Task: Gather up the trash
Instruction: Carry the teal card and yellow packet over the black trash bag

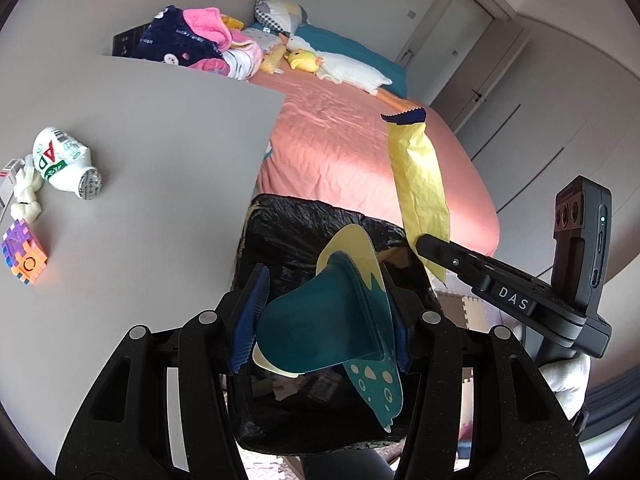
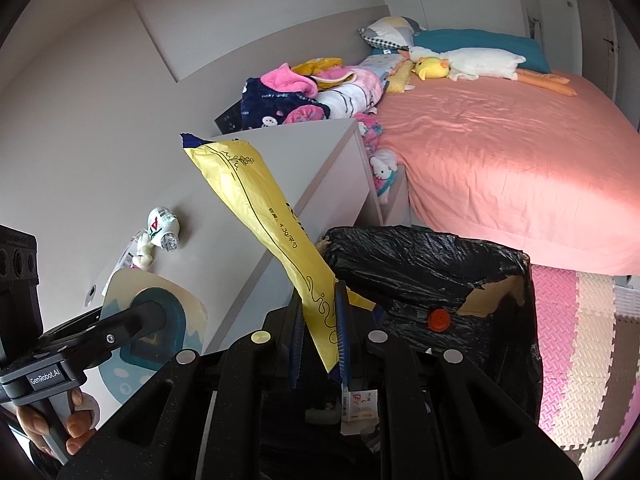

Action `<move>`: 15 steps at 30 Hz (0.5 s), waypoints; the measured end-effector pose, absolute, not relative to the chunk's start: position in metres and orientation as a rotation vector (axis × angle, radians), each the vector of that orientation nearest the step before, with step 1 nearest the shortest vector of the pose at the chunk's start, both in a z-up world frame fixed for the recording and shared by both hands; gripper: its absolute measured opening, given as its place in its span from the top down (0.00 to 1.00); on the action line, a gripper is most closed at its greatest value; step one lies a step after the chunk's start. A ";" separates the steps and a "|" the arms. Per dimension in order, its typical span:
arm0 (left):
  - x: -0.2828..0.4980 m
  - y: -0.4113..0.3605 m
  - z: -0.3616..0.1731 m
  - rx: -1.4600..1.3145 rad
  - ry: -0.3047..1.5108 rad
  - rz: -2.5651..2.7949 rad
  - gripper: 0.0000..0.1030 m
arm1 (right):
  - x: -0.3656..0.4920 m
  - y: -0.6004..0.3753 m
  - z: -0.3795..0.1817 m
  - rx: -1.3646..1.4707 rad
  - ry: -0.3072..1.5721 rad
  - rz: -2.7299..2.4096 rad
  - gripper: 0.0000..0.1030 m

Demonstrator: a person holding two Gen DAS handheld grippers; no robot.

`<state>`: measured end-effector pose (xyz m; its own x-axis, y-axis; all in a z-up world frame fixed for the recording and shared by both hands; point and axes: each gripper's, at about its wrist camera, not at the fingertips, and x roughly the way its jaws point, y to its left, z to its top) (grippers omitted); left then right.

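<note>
Beside a pink-sheeted bed (image 2: 500, 160), a black-lined trash bin (image 2: 480, 272) is seen open below both grippers. A yellow wrapper (image 2: 260, 216) is clamped by its lower end in the right gripper (image 2: 320, 336), its long axis rising up-left over the bin's rim. A teal cup (image 1: 320, 328) is pinched in the left gripper (image 1: 324, 320), directly above the opening. An empty bottle (image 1: 64, 164) is left on the white table (image 1: 160, 140).

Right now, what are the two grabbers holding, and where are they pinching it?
The left gripper pinches a teal plastic cup by its sides. The right gripper pinches a yellow wrapper near its bottom end.
</note>
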<state>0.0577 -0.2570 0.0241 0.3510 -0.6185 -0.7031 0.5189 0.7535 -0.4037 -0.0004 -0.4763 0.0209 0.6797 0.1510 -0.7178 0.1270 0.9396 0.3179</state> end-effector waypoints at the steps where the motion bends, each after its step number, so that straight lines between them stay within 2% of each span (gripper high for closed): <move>1: 0.057 -0.261 0.023 -0.112 0.965 -0.745 0.49 | -0.002 -0.480 0.020 0.363 0.827 0.007 0.85; 15: 0.051 -0.308 0.015 -0.030 0.993 -0.837 0.49 | -0.022 -0.521 0.013 0.411 0.823 -0.079 0.85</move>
